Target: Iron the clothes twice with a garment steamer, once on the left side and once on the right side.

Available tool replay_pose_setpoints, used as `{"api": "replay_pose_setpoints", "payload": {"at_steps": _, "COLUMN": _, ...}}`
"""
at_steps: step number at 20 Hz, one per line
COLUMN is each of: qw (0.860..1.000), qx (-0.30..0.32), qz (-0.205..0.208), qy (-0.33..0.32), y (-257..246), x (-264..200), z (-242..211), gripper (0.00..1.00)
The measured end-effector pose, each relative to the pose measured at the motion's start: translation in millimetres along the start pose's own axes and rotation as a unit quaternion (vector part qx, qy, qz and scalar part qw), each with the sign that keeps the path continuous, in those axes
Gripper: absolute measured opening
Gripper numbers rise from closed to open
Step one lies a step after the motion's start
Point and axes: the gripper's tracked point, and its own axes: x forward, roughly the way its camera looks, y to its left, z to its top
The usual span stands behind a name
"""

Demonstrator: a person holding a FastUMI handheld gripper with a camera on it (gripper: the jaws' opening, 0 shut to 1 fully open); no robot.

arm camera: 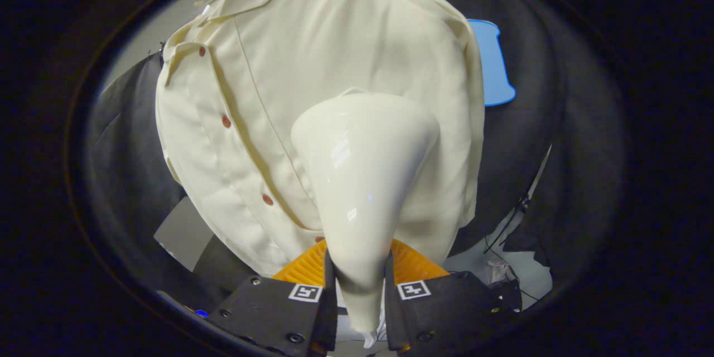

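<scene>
A cream button-up shirt [268, 83] with small brown buttons hangs in front of the booth wall, its collar at the top. My gripper [360, 276] is shut on the narrow handle of a glossy cream garment steamer [362, 178]. The steamer widens upward into its head, which rests against the lower middle of the shirt, to the right of the button line. The steamer's face is hidden against the cloth. The shirt's lower hem hangs just beyond the fingers.
An orange ribbed part [413, 262] sits just behind the steamer's handle, between the fingers. Dark cloth surrounds the shirt. Loose black cables [510, 223] hang down at the lower right, over a pale floor patch [181, 231].
</scene>
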Motion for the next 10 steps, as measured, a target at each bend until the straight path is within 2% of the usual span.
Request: {"api": "replay_pose_setpoints", "payload": {"at_steps": 10, "qw": 0.996, "qx": 0.006, "qz": -0.030, "qy": 0.082, "y": -13.5, "x": 31.8, "z": -100.4, "gripper": 0.35}}
